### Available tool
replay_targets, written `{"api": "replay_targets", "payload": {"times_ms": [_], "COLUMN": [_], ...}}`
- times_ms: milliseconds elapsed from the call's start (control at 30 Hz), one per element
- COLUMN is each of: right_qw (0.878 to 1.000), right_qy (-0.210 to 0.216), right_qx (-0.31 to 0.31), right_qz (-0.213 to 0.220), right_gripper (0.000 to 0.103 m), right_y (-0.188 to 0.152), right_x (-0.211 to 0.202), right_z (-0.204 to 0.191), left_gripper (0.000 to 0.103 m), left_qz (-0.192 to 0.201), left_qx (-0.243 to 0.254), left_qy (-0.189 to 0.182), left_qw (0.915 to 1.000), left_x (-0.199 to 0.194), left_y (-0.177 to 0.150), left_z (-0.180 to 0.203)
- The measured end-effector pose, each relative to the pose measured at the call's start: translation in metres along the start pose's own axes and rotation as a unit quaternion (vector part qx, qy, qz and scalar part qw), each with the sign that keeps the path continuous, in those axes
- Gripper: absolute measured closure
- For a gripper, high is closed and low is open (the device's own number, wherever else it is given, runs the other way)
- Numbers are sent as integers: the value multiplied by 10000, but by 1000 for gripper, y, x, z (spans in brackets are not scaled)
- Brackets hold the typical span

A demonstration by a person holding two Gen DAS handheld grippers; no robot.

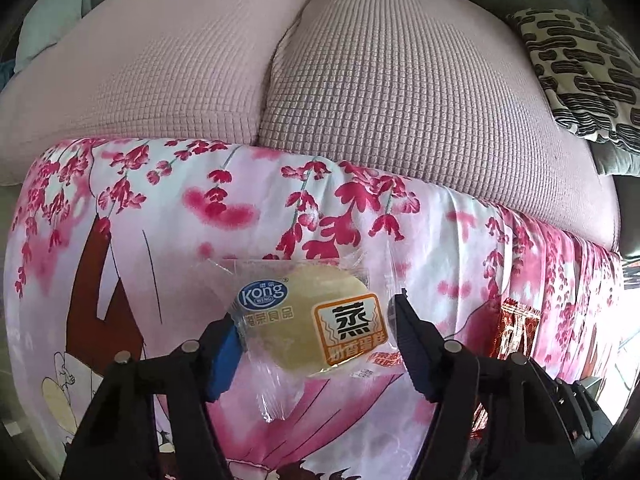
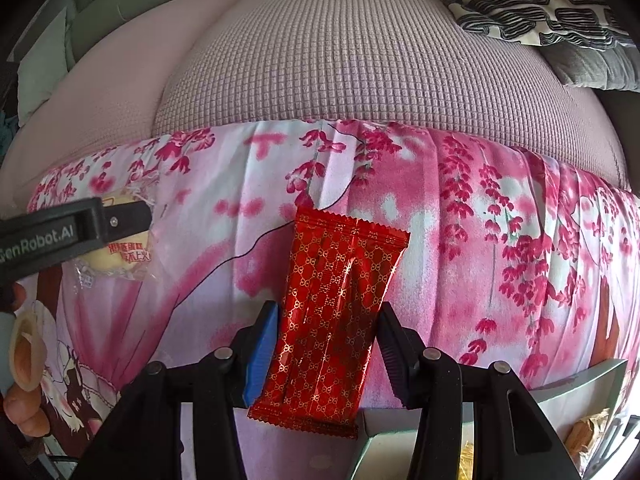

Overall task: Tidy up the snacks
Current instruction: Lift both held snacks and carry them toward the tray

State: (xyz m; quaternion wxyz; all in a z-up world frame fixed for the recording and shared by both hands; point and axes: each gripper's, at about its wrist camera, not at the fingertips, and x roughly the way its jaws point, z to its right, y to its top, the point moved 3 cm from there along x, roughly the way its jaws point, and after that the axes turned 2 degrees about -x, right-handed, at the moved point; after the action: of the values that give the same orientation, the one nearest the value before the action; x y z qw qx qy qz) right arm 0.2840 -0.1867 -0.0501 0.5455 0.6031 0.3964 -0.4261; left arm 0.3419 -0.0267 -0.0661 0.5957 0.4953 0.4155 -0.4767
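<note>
Pink floral cloth (image 1: 280, 208), one clear-wrapped cake (image 1: 308, 324) clamped in left tongs (image 1: 316, 340), one red packet (image 2: 336, 320) clamped in right tongs (image 2: 324, 344)

Left gripper (image 1: 314, 340) pinching clear-wrapped cake (image 1: 308, 320), floral cloth (image 1: 160, 240), pink cushions (image 1: 360, 100)

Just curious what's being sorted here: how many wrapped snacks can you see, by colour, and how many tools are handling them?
Pale yellow cake in clear wrapper: 1
Red packet with gold pattern: 1
Tan-wrapped snack at the lower right edge, too small to identify: 1
Tools: 2, left tool and right tool
Total: 3 snacks, 2 tools
</note>
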Motion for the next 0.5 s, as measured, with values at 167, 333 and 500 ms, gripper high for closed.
{"api": "replay_targets", "payload": {"times_ms": [167,333,500], "right_qw": [10000,9999,9999], "right_qy": [40,64,80], "right_qx": [-18,-32,87], "right_qz": [41,75,-36], "right_gripper": [53,55,55], "right_y": [-3,-5,-8], "right_x": [-9,-19,-15], "right_z": [-3,-5,-4], "left_gripper": [33,34,34], "left_qz": [1,19,88], "left_qx": [-92,-201,-120], "left_qy": [-16,-31,92], "left_qw": [10000,9998,9998], "left_x": [-11,-22,-38], "left_y": [-11,-22,-38], "left_z": [-6,-12,-15]}}
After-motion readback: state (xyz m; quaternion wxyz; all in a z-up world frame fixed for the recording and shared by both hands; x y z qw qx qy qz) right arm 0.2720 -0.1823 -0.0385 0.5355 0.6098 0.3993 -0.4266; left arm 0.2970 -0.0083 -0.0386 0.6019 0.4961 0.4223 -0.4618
